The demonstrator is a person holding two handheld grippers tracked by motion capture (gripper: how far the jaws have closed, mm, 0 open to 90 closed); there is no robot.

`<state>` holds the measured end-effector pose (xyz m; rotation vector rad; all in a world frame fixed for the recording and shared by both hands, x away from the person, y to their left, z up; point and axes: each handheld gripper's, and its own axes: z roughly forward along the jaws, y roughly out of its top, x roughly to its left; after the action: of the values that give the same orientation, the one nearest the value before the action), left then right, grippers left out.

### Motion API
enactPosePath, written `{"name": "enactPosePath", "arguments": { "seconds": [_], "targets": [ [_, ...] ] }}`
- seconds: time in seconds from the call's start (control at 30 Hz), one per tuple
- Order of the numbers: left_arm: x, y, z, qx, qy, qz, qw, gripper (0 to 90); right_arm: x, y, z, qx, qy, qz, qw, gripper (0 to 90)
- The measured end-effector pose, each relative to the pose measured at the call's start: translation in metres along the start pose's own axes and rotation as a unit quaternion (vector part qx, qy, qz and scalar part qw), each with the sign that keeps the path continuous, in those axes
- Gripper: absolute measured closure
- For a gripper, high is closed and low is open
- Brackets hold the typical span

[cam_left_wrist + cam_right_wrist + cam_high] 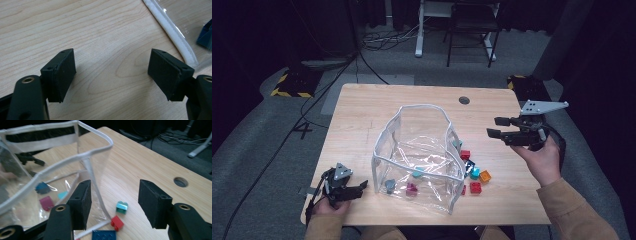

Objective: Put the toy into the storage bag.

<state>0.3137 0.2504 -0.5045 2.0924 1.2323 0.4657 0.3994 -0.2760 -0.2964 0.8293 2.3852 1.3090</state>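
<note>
One clear plastic bag (422,155) with white trim is seen; three small blocks inside, six beside it. Both grippers (357,188) (494,127) are held wide, empty.

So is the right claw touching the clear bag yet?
Apart. The high view shows the right claw held off to the side of the clear bag, with bare table between them; its jaws stand open and empty.

A pale wooden worktop (362,115) with a round cable hole (464,100) near its far edge stands on grey carpet (257,145). Beyond the far edge, black cables (377,42) trail past a white desk leg (419,30) and a dark chair frame (469,30). Black-and-yellow striped bases (292,85) sit off both far corners, in dim surroundings.
</note>
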Motion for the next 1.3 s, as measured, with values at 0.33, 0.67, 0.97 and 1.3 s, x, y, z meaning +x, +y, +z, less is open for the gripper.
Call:
{"name": "enactPosePath", "arguments": {
  "seconds": [0.33,0.67,0.97,1.3],
  "targets": [
    [0.000,0.000,0.000,0.000,0.000,0.000,1.0000,22.7,-0.006,-0.029,0.009,0.037,-0.024,0.005,0.9990,43.0],
    [0.000,0.000,0.000,0.000,0.000,0.000,1.0000,22.7,-0.007,-0.068,0.028,0.078,-0.037,0.014,0.9961,40.1],
    [0.000,0.000,0.000,0.000,0.000,0.000,1.0000,22.7,-0.003,-0.097,0.044,0.116,-0.039,0.023,0.9923,39.5],
    [0.000,0.000,0.000,0.000,0.000,0.000,1.0000,22.7,0.000,-0.123,0.061,0.158,-0.034,0.035,0.9861,40.0]
  ]
}}
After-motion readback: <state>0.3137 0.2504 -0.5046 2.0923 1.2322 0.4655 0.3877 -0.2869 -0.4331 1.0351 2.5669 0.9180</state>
